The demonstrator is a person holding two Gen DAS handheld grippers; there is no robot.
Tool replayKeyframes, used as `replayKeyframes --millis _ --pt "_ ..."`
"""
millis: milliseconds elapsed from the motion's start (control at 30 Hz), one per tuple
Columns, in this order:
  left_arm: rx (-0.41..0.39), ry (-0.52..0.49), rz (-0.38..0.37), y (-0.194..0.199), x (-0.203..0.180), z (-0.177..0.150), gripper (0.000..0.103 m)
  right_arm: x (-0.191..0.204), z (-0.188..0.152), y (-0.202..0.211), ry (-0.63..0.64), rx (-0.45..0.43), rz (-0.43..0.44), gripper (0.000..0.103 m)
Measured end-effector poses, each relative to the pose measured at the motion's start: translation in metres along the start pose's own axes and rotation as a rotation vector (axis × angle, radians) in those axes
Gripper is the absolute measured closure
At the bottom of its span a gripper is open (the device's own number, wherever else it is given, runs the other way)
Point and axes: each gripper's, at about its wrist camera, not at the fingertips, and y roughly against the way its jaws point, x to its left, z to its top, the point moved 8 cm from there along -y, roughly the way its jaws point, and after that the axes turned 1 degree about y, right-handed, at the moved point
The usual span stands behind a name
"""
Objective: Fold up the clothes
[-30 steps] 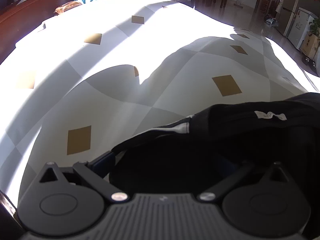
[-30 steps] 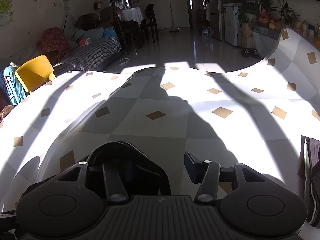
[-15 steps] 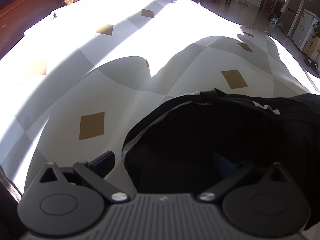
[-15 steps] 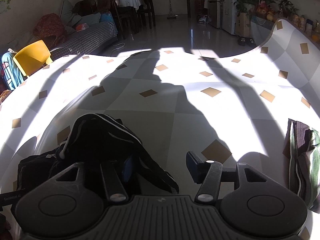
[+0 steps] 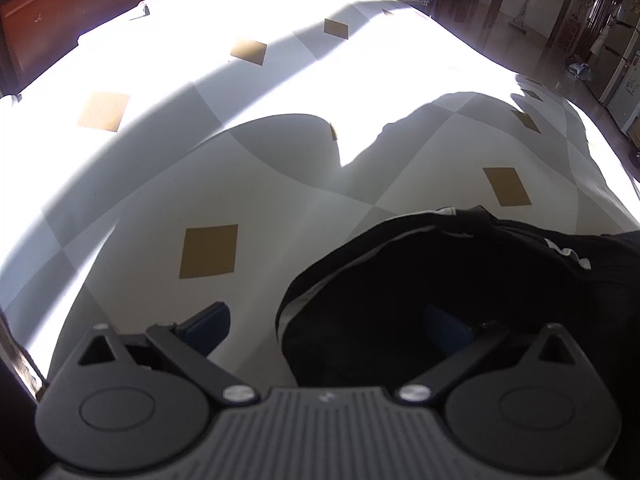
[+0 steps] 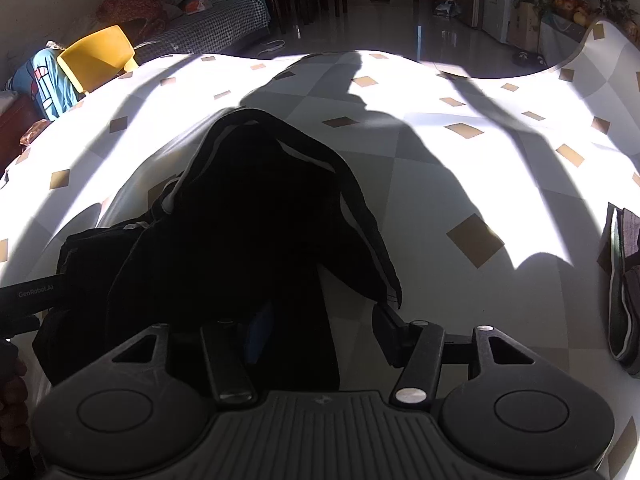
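Note:
A black garment [image 5: 460, 280] with thin white piping lies bunched on the checked tablecloth [image 5: 208, 184]. In the left wrist view it covers the lower right. My left gripper [image 5: 326, 328] stands open: its left finger [image 5: 208, 326] is bare over the cloth, and its right finger [image 5: 444, 332] is sunk in the dark folds. In the right wrist view the garment [image 6: 260, 220] fills the left centre. My right gripper [image 6: 320, 332] is open, the fabric draped over its left finger and hanging between the jaws, its right finger [image 6: 390, 330] bare beside the hem.
A folded pile of grey and green striped clothes [image 6: 624, 288] sits at the table's right edge. Part of the left gripper [image 6: 28, 292] and a hand [image 6: 12, 400] show at the far left. A yellow chair [image 6: 96, 56] and a sofa stand beyond the table.
The garment slid right off the left gripper's left finger. In the right wrist view the black heap grew from a small lump to a mass reaching far up the table.

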Motion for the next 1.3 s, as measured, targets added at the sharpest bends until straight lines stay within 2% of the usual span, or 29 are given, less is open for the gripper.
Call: replayKeyframes --millis 167,400,633,933,1133,1300 --pt "0.022 -0.057 -0.062 0.001 -0.019 -0.010 0.000 0.006 -0.004 -0.013 0.037 0.017 -0.025 0.049" --pt "0.031 -0.148 -0.100 0.009 -0.037 -0.024 0.000 0.007 -0.003 -0.033 -0.032 0.058 -0.007 0.049" --pt "0.020 -0.227 -0.138 0.020 -0.050 -0.033 0.000 0.013 0.004 -0.045 -0.040 0.039 -0.007 0.047" --pt "0.023 -0.320 -0.297 0.041 -0.077 -0.050 0.000 0.030 0.016 -0.055 0.006 -0.039 0.042 0.047" --pt "0.055 -0.334 -0.392 0.049 -0.085 -0.059 0.000 0.017 0.021 -0.048 -0.022 -0.052 -0.023 0.047" --pt "0.073 -0.351 -0.460 0.059 -0.091 -0.063 0.000 0.012 0.026 -0.030 -0.027 -0.084 -0.022 0.047"
